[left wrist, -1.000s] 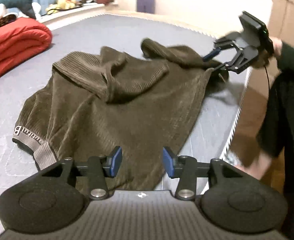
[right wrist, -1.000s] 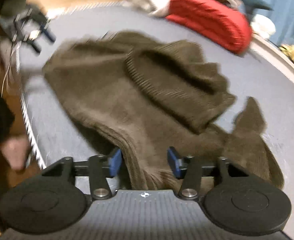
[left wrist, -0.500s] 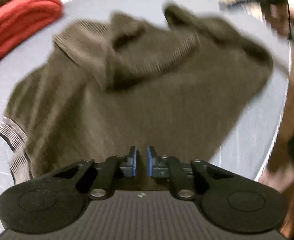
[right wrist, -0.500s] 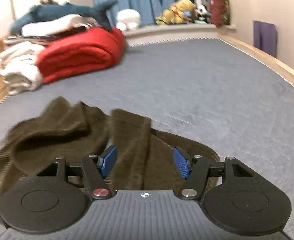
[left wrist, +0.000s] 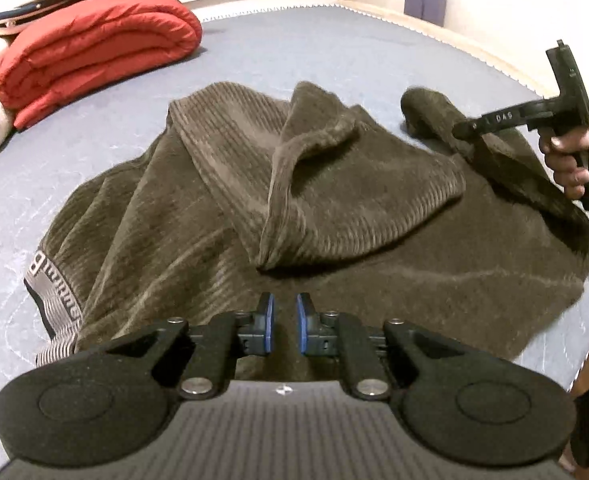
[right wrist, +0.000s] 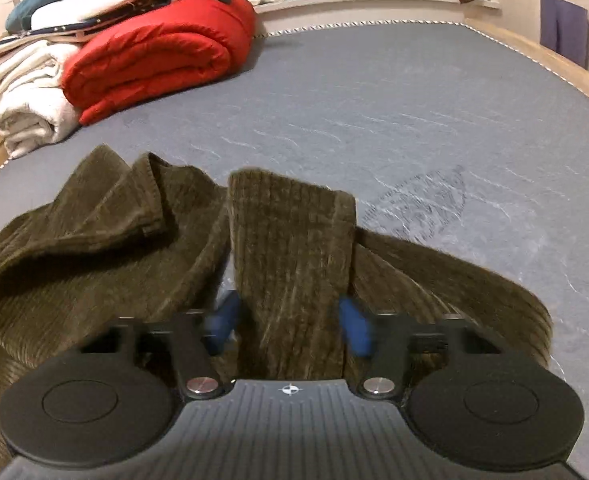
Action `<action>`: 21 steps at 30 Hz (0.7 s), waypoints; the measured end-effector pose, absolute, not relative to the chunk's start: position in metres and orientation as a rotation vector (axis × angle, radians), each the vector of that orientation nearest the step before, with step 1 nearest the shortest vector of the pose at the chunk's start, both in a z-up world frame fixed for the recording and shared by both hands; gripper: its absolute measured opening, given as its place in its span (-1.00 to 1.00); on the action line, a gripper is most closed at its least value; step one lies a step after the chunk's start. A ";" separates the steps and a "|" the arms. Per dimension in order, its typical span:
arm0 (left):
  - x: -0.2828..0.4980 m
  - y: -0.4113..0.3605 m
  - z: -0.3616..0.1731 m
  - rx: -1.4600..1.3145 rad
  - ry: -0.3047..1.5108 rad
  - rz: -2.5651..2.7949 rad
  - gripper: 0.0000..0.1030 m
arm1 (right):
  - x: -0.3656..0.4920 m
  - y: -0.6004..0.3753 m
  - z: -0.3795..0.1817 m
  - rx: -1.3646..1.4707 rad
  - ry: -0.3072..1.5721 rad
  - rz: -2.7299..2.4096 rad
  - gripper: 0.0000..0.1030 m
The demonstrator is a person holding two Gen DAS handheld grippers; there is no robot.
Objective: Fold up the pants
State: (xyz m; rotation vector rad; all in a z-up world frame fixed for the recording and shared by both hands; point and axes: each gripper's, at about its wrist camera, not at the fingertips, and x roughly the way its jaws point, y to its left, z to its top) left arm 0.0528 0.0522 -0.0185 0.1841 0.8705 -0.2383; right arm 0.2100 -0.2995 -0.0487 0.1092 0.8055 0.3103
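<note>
Right gripper (right wrist: 290, 326) is closing around the pants (right wrist: 290, 248) leg (pads blurred); left gripper (left wrist: 282, 324) is sitting nearly shut, empty.

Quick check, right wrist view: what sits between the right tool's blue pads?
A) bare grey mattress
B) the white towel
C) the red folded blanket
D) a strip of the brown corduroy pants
D: a ribbed band of the brown corduroy pants runs straight up between the blue pads of the right tool, whose jaws are closing; the red blanket lies far back.
</note>
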 end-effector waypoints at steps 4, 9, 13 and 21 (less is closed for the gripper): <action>0.057 0.043 -0.006 0.163 0.834 -0.247 -0.73 | 0.199 -0.309 -0.027 0.113 0.734 0.324 -0.80; 0.055 0.032 0.013 0.119 0.791 -0.288 -0.73 | 0.146 -0.374 0.038 0.267 0.506 0.237 -0.82; 0.048 0.020 0.017 0.116 0.787 -0.331 -0.73 | 0.067 -0.462 0.051 0.487 0.280 -0.072 -0.82; 0.041 -0.005 0.001 0.176 0.827 -0.397 -0.67 | -0.001 -0.589 -0.069 0.852 0.659 -0.654 -0.83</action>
